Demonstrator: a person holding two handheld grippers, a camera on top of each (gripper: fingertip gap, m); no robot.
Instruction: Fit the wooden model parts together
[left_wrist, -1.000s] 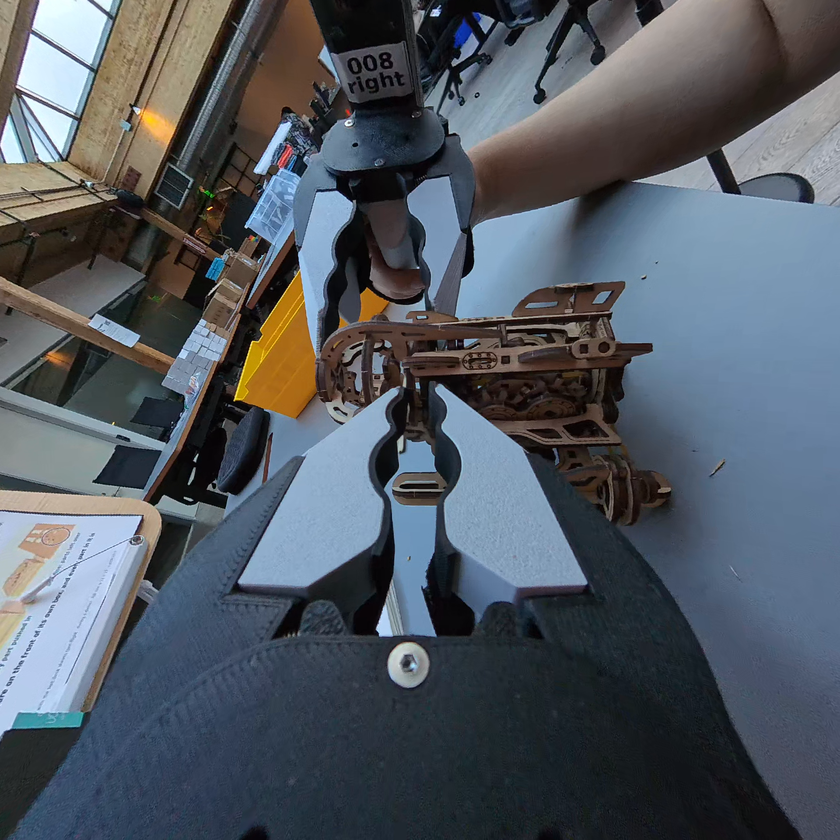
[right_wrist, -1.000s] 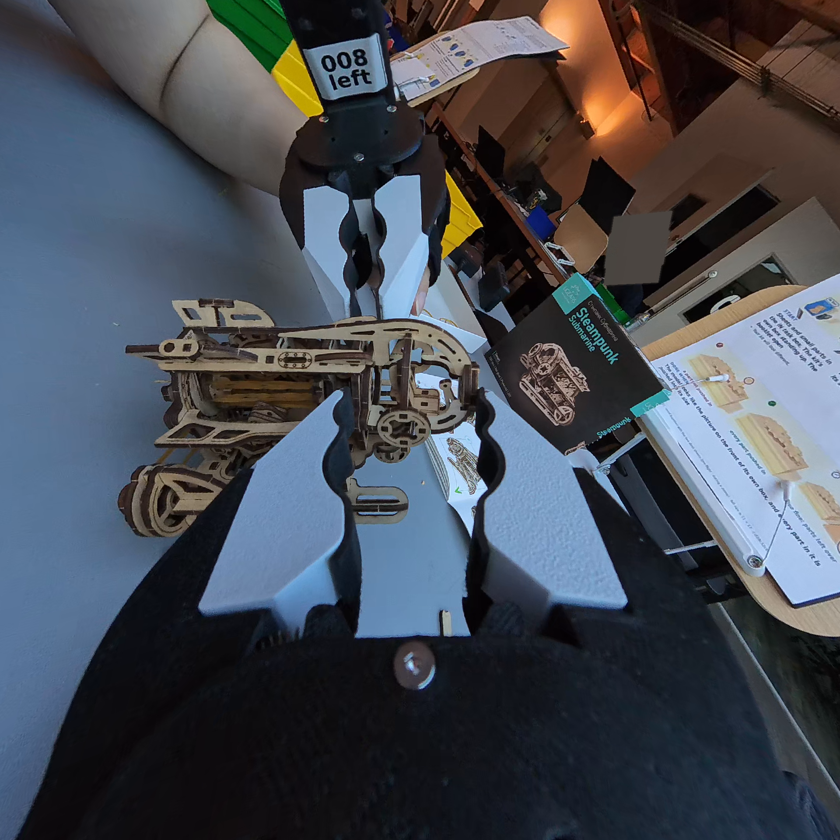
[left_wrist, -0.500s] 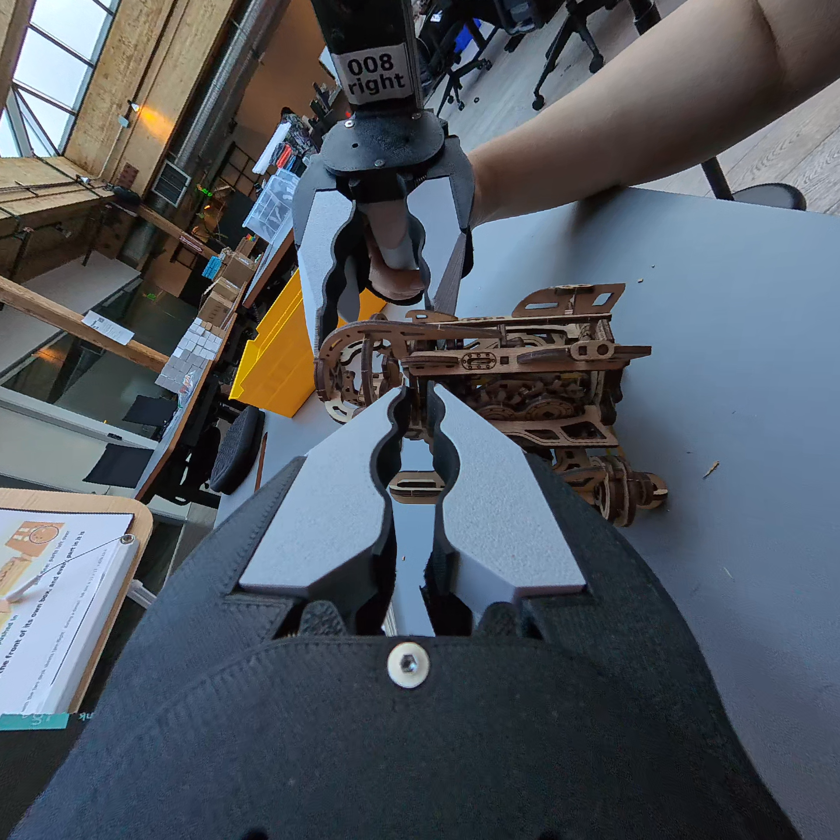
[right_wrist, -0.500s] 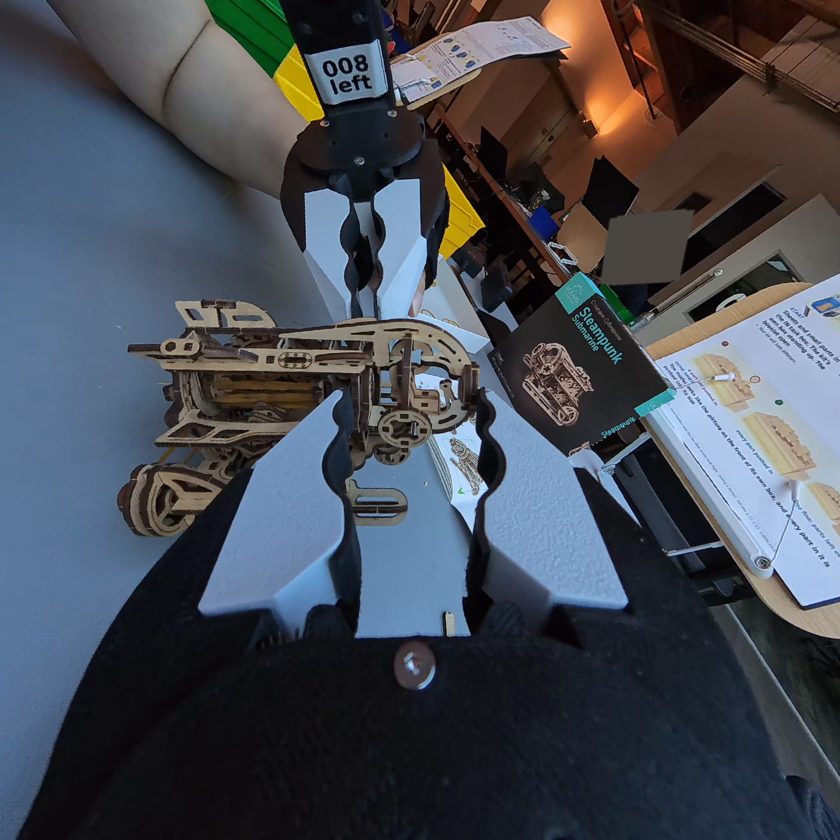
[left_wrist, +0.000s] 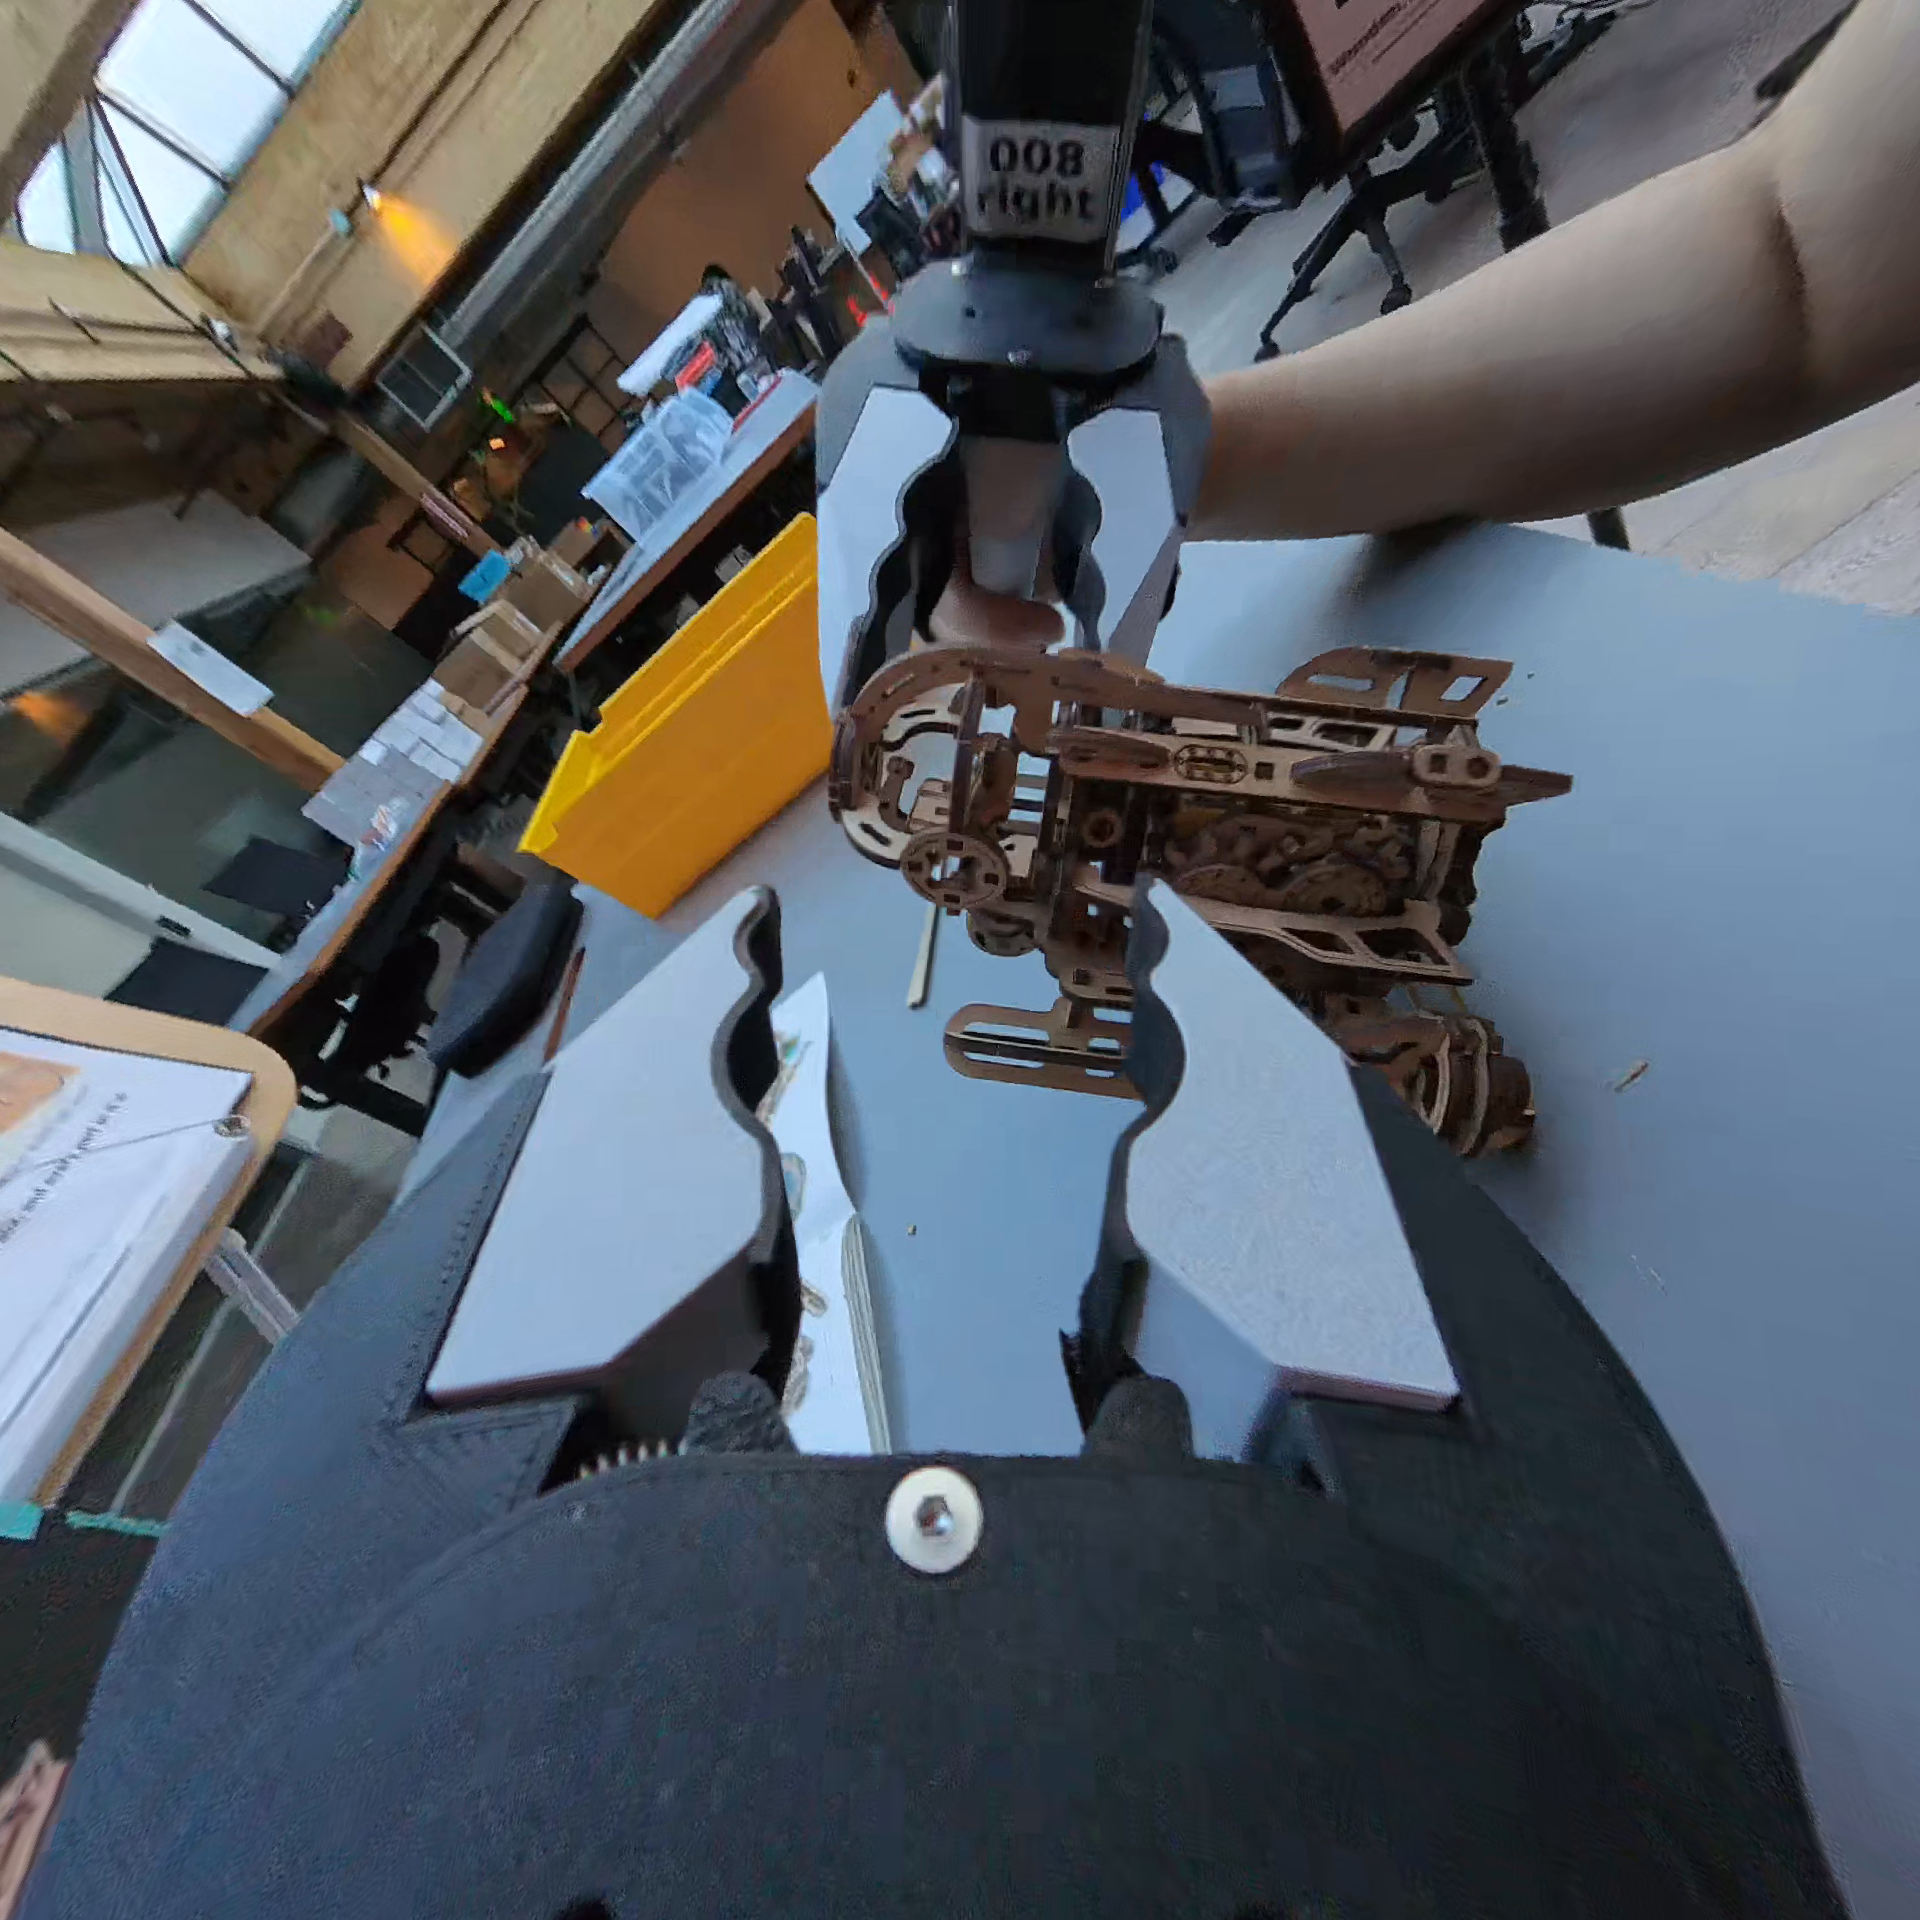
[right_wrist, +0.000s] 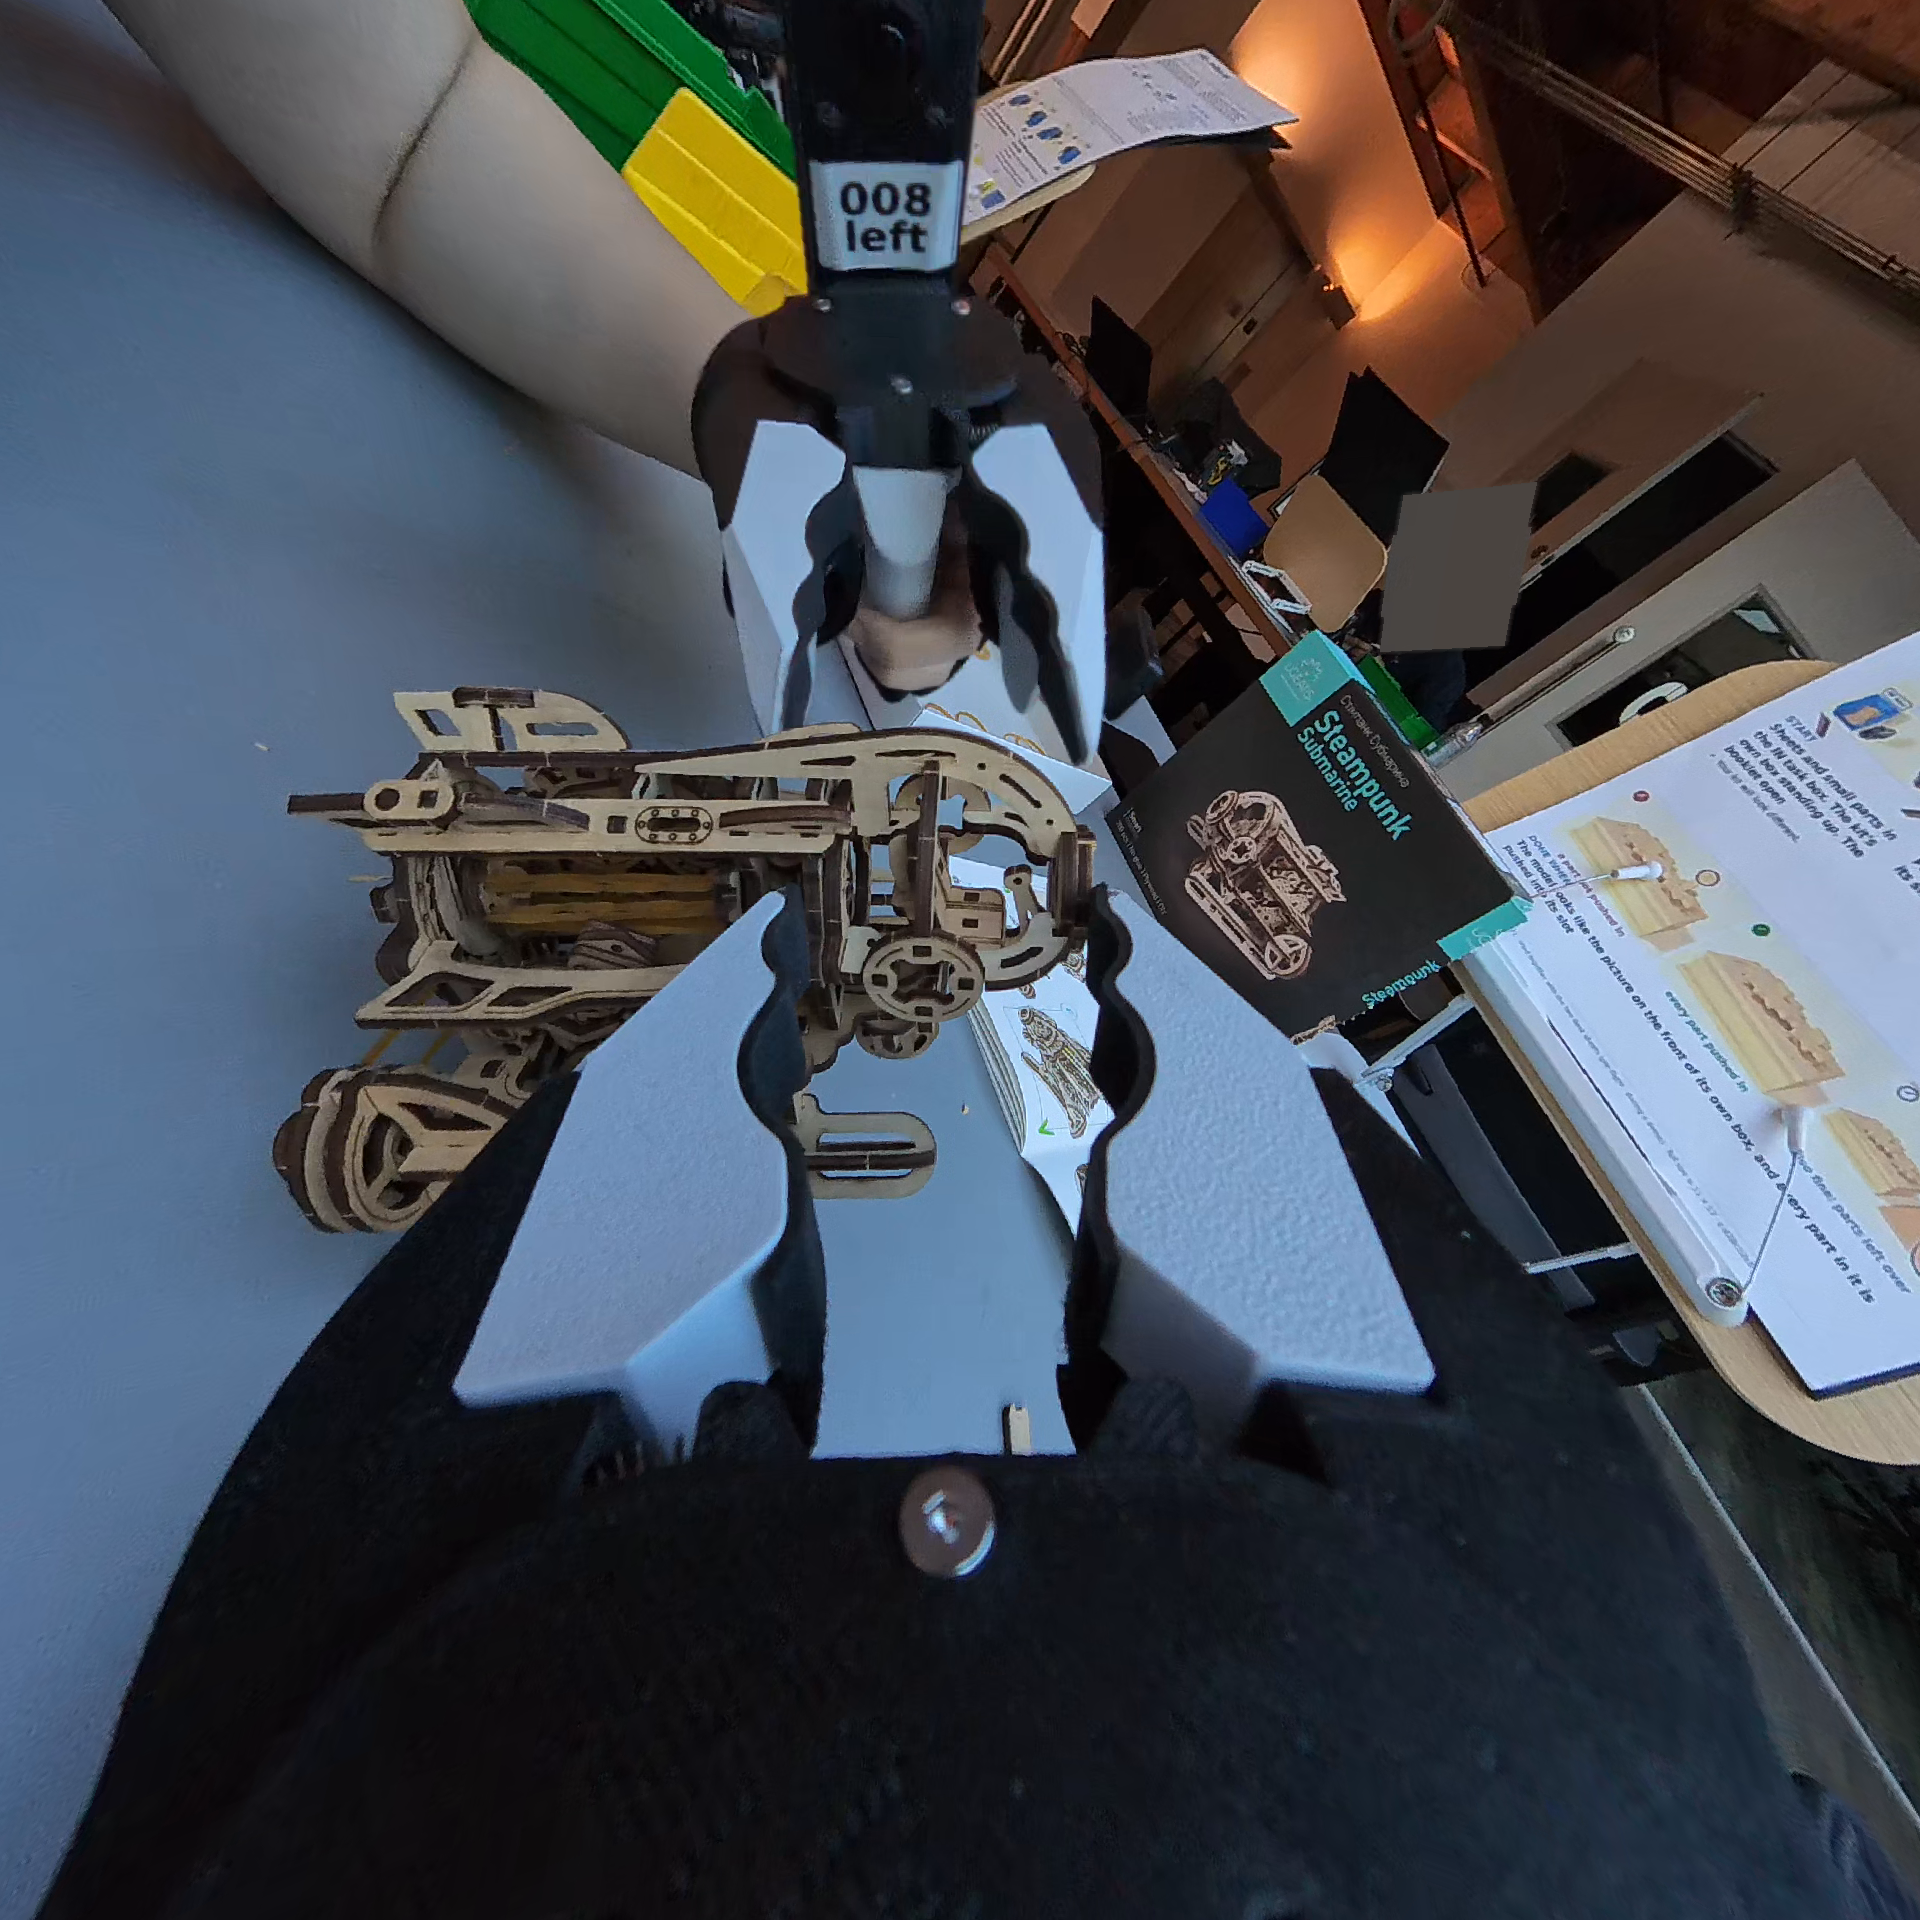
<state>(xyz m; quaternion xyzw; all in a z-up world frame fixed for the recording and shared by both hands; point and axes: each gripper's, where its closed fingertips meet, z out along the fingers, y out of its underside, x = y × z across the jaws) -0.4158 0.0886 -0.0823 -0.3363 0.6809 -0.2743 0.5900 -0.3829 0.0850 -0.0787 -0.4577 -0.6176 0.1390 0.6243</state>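
The wooden model (left_wrist: 1195, 810) lies on its side on the grey table (left_wrist: 1714, 1091); it also shows in the right wrist view (right_wrist: 623, 883). A flat slotted wooden piece (left_wrist: 1039, 1044) lies on the table beside the model's front end, also in the right wrist view (right_wrist: 868, 1143). My left gripper (left_wrist: 951, 904) is open and empty, just short of the model's curved front. My right gripper (right_wrist: 940, 914) is open and empty, its fingers flanking the front end with the small wheel. Each gripper shows beyond the model in the other's view, the right (left_wrist: 997, 623) and the left (right_wrist: 914, 665).
A thin wooden stick (left_wrist: 920, 966) and a printed booklet (right_wrist: 1049, 1049) lie near the model's front. A black kit box (right_wrist: 1309, 852) stands at the table edge. An instruction binder (right_wrist: 1714, 987) sits on a side stand. A yellow bin (left_wrist: 707, 727) is behind. A person's forearm (left_wrist: 1558, 343) rests on the table. Tip to tip, the grippers are about 5 cm apart.
My left gripper has opened from nearly shut at the model's front arch and drawn back a little. My right gripper stays open in much the same place.
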